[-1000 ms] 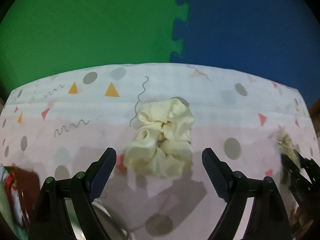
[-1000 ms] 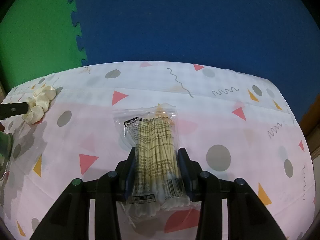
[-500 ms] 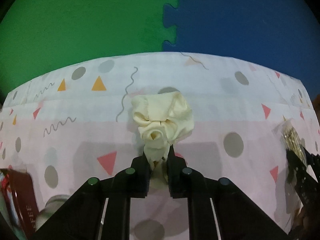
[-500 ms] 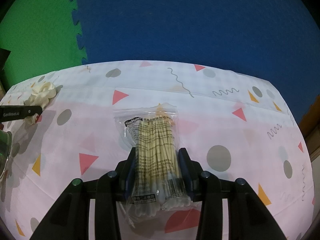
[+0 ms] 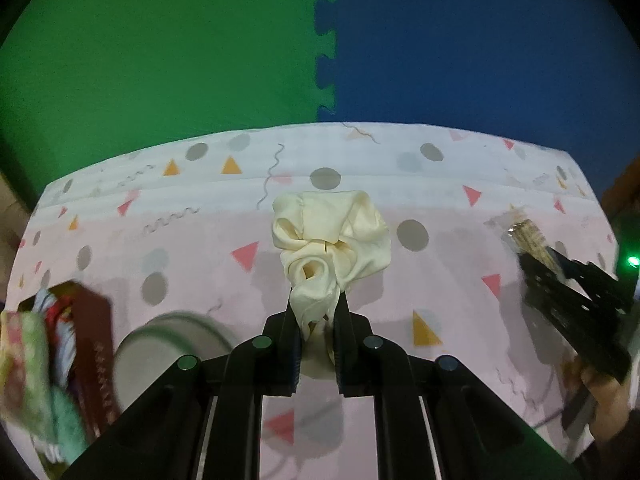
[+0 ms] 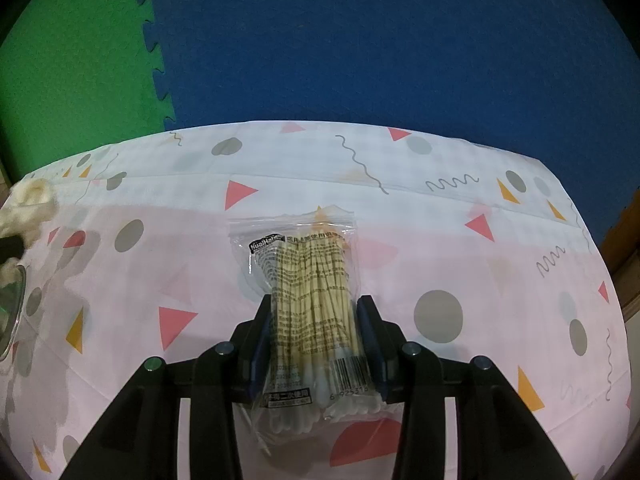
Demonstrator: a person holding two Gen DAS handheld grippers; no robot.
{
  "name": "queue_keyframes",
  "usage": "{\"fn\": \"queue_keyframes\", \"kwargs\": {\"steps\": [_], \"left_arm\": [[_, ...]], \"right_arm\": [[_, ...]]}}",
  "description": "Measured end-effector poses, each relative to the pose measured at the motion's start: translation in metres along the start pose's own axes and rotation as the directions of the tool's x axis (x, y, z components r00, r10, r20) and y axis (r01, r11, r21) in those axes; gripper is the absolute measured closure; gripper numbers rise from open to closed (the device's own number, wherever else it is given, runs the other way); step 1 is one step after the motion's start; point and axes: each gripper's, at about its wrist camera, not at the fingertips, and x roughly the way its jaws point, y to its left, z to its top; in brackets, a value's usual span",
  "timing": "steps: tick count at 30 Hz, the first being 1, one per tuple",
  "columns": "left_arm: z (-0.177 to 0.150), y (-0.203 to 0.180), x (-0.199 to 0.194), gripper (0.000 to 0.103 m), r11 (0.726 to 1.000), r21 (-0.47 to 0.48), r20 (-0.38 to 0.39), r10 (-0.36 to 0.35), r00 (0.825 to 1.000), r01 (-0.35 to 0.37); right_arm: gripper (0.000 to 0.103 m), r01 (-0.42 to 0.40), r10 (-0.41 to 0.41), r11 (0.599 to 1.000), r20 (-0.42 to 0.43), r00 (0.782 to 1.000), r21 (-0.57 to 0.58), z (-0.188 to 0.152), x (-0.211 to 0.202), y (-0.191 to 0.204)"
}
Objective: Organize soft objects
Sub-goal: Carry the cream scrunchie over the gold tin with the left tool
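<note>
A cream satin scrunchie (image 5: 332,240) hangs off the patterned tablecloth, pinched at its lower end by my left gripper (image 5: 316,328), which is shut on it. In the right wrist view the same scrunchie (image 6: 28,208) shows blurred at the far left edge. A clear bag of cotton swabs (image 6: 312,296) with wooden sticks sits between the pads of my right gripper (image 6: 316,340), shut on its sides and holding it just above the cloth. The left wrist view catches that bag (image 5: 528,236) and the right gripper's black body at the right edge.
A metal bowl (image 5: 172,344) stands at lower left, next to a dark red box (image 5: 84,344) stuffed with colourful cloths. The table (image 6: 440,216) is covered by a pink and white cloth with triangles and dots. Green and blue foam mats (image 5: 320,60) lie beyond. A hand (image 5: 600,396) grips the right tool.
My left gripper closed from wide open onto the scrunchie, then lifted it and carried it over the table; the bowl and box came into view. The right gripper and its bag stayed still.
</note>
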Motion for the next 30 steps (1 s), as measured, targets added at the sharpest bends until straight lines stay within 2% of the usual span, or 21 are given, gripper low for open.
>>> {"fn": "queue_keyframes", "kwargs": {"steps": [6, 12, 20, 30], "left_arm": [[-0.018, 0.015, -0.046, 0.092, 1.000, -0.013, 0.045, -0.014, 0.999, 0.015], [-0.036, 0.030, -0.075, 0.092, 1.000, 0.002, 0.063, 0.025, 0.998, -0.026], [-0.060, 0.056, -0.097, 0.092, 0.995, -0.008, 0.076, 0.098, 0.992, -0.097], [-0.092, 0.097, -0.120, 0.092, 0.988, -0.063, 0.069, 0.144, 0.987, -0.140]], "right_arm": [[0.061, 0.003, -0.003, 1.000, -0.001, 1.000, -0.002, 0.000, 0.000, 0.000], [0.061, 0.005, -0.005, 1.000, -0.001, 1.000, -0.003, 0.000, 0.000, 0.000], [0.061, 0.006, -0.006, 1.000, -0.001, 1.000, -0.002, 0.000, 0.000, 0.000], [0.061, 0.003, -0.003, 1.000, -0.002, 1.000, -0.001, 0.000, 0.001, 0.000]]}}
